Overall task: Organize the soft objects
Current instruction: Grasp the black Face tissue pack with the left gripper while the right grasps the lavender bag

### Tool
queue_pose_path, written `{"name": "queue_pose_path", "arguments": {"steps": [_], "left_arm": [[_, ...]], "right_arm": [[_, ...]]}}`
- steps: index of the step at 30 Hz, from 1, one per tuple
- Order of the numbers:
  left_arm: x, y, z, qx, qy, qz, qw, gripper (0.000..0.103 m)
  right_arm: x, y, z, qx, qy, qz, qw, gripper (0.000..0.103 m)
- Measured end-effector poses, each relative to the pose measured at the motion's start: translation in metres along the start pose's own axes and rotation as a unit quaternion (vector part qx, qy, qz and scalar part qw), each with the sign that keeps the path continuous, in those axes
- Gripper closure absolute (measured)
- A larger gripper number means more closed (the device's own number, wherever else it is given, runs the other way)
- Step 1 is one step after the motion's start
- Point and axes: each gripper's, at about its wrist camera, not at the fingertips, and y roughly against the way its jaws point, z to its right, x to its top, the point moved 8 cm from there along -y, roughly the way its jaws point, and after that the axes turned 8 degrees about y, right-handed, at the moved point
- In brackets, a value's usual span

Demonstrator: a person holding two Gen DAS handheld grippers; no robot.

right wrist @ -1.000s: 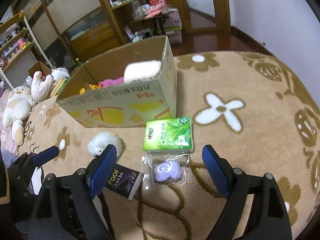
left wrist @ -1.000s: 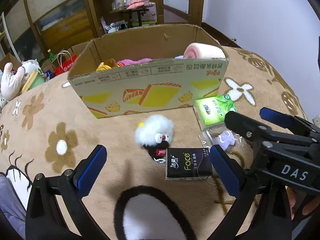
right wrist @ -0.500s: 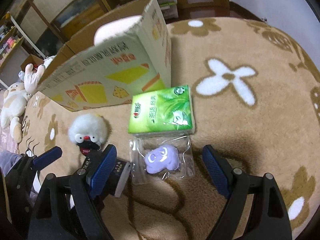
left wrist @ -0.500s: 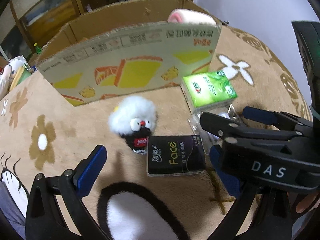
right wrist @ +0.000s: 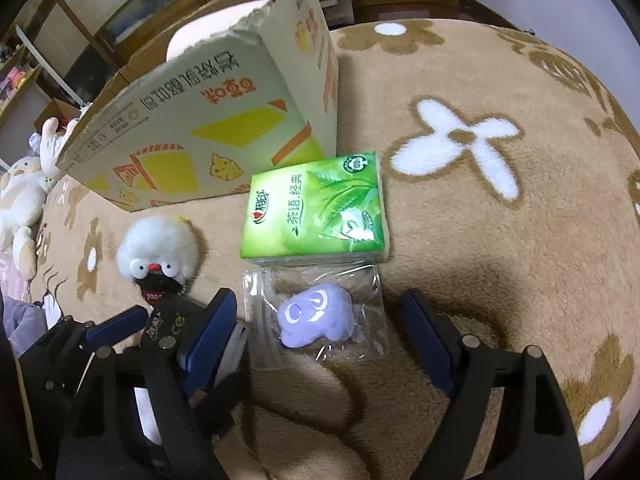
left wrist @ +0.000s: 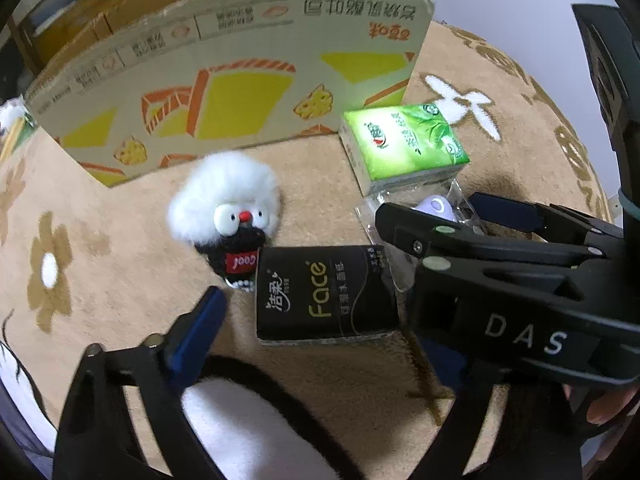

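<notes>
The right gripper [right wrist: 320,332] stands wide open and holds nothing, its 2 fingers on either side of the bagged purple plush [right wrist: 317,316] lying on the rug [right wrist: 500,260], so it is the nearer one. The left gripper [left wrist: 316,320] is likewise open and empty around the black tissue pack [left wrist: 324,300]. The cardboard box [right wrist: 208,128] lies far-left, past the green tissue pack [right wrist: 316,212].

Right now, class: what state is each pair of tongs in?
Left tongs: open, straddling the black tissue pack.
Right tongs: open, around the bagged purple toy.
</notes>
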Motion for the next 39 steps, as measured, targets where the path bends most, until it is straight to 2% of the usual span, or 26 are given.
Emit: {"name": "queue_pose_path", "arguments": {"steps": [6,9,15,21,26,34,39], "left_arm": [[0.0,-0.004,-0.004,0.004,0.009,-0.003,0.9999,0.029],[-0.001,-0.005,-0.008,0.009,0.011,-0.002,0.9999,0.038],[-0.003,-0.005,-0.011,0.004,0.01,0.002,0.9999,0.039],[-0.006,-0.004,-0.013,0.003,0.009,0.008,0.9999,0.039],[-0.01,-0.002,-0.017,0.005,0.013,0.007,0.9999,0.039],[-0.012,0.001,-0.023,0.003,0.017,0.006,0.9998,0.039],[-0.012,0.003,-0.025,0.002,0.026,0.004,0.9997,0.039]], "right_arm": [[-0.001,-0.011,-0.007,-0.011,0.01,-0.009,1.0,0.016],[-0.001,-0.016,-0.011,-0.014,0.013,-0.011,1.0,0.016],[-0.002,-0.025,-0.017,-0.022,0.025,-0.017,0.999,0.014],[-0.004,-0.035,-0.03,-0.033,0.045,-0.024,0.998,0.008],[-0.007,-0.042,-0.042,-0.046,0.057,-0.026,0.997,0.008],[-0.013,-0.041,-0.044,-0.068,0.066,-0.024,0.995,0.022],[-0.016,-0.037,-0.049,-0.074,0.077,-0.019,0.994,0.024]]}}
